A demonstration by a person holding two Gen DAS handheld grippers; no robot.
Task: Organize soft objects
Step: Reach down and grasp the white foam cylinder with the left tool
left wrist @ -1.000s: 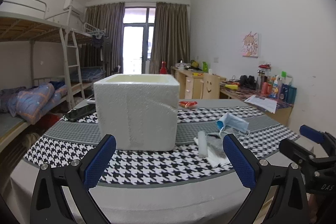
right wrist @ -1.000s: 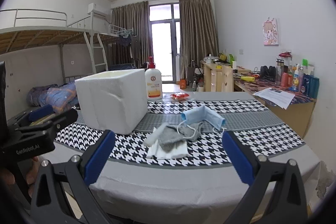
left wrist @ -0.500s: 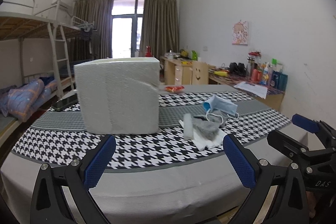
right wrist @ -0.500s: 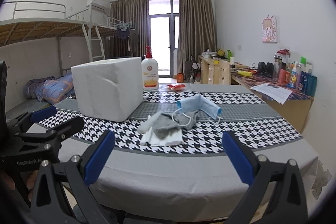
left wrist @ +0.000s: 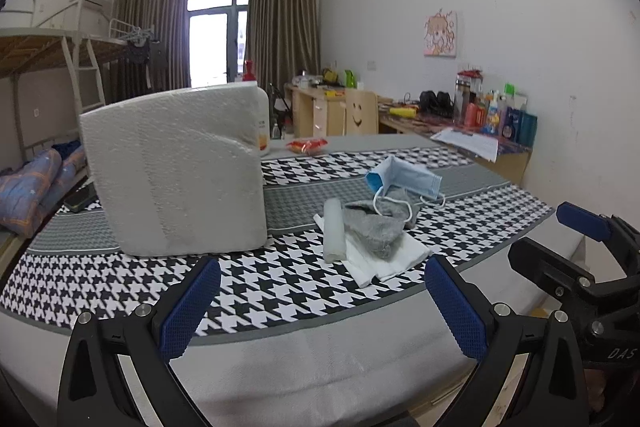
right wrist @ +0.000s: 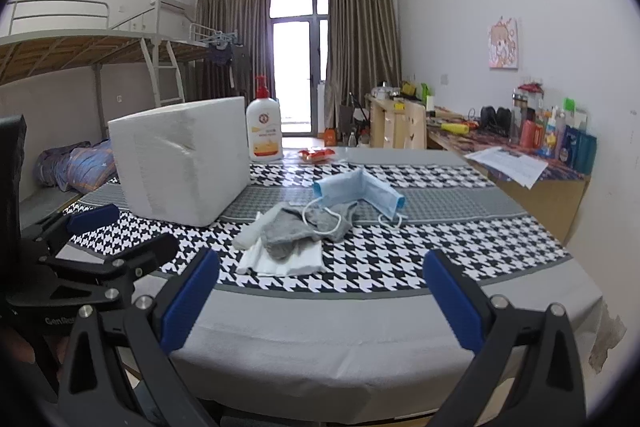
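A pile of soft things lies on the houndstooth tablecloth: a blue face mask, a grey sock, a white rolled cloth and folded white tissue. A white foam box stands left of the pile. My left gripper is open and empty, near the table's front edge, before the box and pile. My right gripper is open and empty, before the pile.
A lotion pump bottle and a red snack packet sit at the table's far side. A black phone lies left of the box. A desk with bottles and papers stands to the right, bunk beds to the left.
Both grippers have dropped lower and drawn back a little from the table. The left view has turned right, so the pile sits nearer its centre. Nothing on the table has moved.
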